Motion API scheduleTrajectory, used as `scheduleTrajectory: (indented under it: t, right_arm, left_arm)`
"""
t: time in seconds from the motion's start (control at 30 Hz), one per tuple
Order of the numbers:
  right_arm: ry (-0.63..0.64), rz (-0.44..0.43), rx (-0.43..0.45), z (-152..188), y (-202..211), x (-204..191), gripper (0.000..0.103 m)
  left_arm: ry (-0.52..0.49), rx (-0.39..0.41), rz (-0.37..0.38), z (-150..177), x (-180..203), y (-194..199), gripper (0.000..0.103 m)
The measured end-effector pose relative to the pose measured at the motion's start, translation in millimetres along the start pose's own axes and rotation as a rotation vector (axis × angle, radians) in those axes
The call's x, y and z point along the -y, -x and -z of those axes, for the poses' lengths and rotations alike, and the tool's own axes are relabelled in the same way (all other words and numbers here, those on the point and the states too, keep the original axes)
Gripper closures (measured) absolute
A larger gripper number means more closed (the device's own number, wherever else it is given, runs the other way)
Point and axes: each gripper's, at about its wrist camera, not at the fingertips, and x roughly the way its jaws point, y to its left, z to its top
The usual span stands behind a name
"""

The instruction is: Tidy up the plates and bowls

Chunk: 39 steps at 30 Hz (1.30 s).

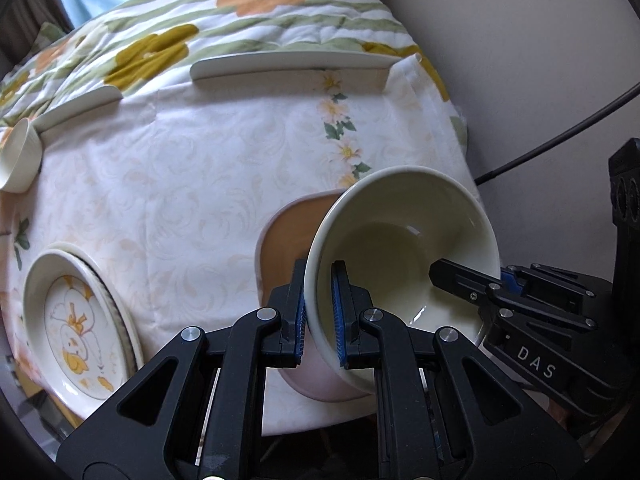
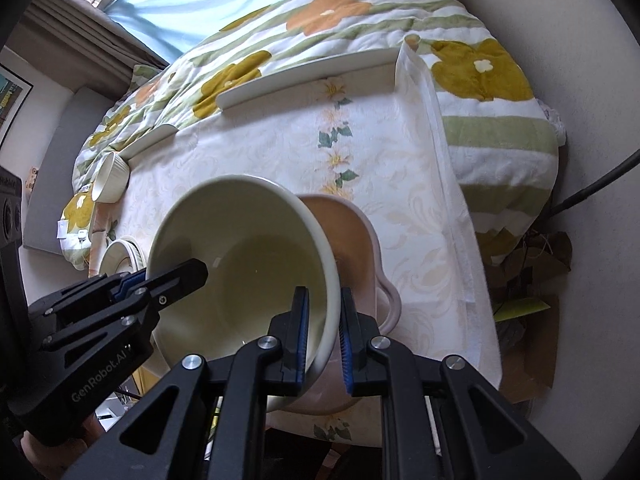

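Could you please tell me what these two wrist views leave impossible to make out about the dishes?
- Pink dish: largely covered by the cream bowl in both views; contact unclear.
- Duck plate: what lies stacked beneath it is hidden in the left view.
- Long white plates: seen edge-on, surfaces unseen.
- Small ribbed cup: too small; contents unclear.

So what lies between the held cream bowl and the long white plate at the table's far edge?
Bare patterned tablecloth, apart from its printed flower strip. Both wrist views show nothing standing between the cream bowl and the long white plate.
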Motion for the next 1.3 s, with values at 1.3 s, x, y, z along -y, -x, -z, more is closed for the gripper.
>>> scheduleTrajectory:
  t: [1.3]
  right_arm:
    - [-0.098, 0.093, -0.121, 15, -34, 1, 0.09]
  left_arm:
    - [-0.183, -0.103, -0.09, -2, 6, -48, 0.092]
